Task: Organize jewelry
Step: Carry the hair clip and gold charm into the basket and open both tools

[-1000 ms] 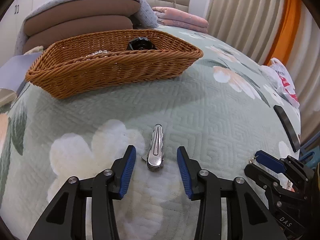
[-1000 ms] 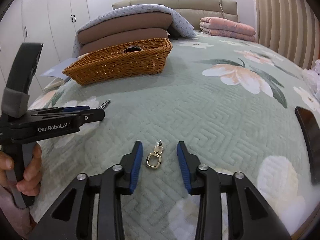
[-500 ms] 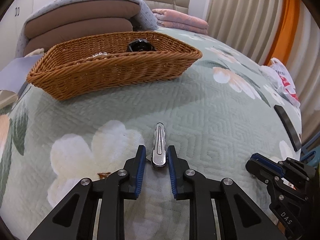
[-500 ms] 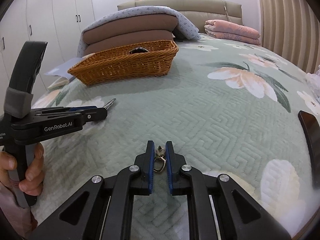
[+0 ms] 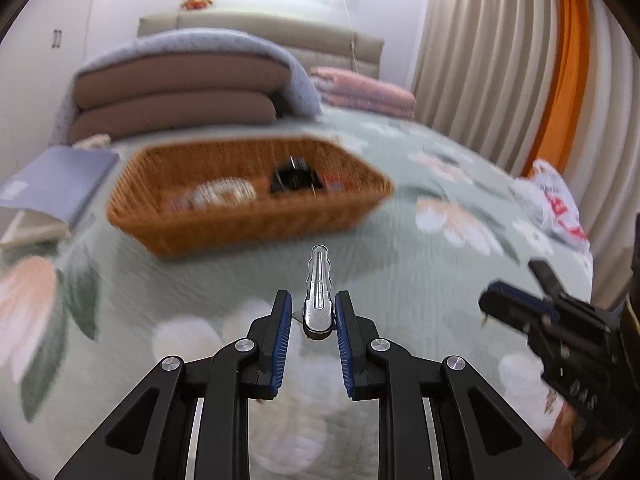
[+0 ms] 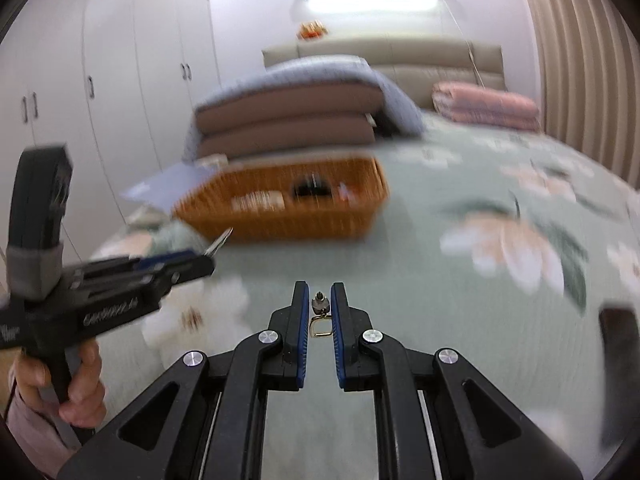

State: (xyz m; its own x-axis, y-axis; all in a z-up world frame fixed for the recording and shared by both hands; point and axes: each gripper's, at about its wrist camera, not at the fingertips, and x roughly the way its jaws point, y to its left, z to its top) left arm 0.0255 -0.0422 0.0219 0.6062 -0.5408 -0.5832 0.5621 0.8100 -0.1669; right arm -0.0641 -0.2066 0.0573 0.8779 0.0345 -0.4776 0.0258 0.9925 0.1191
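My left gripper is shut on a silver hair clip and holds it above the green floral bedspread, its tip pointing toward the wicker basket. My right gripper is shut on a small gold earring and holds it in the air. The basket lies ahead of both grippers and holds a pale bracelet and a black item. The left gripper also shows in the right wrist view, and the right gripper in the left wrist view.
Stacked brown cushions under a grey blanket and a folded pink blanket lie behind the basket. A grey folder lies left of it. A plastic bag sits at the right bed edge. A dark phone lies at the right.
Both grippers closed on their items, the clip and the earring, and have lifted them off the bedspread. The views now tilt up toward the basket, with motion blur.
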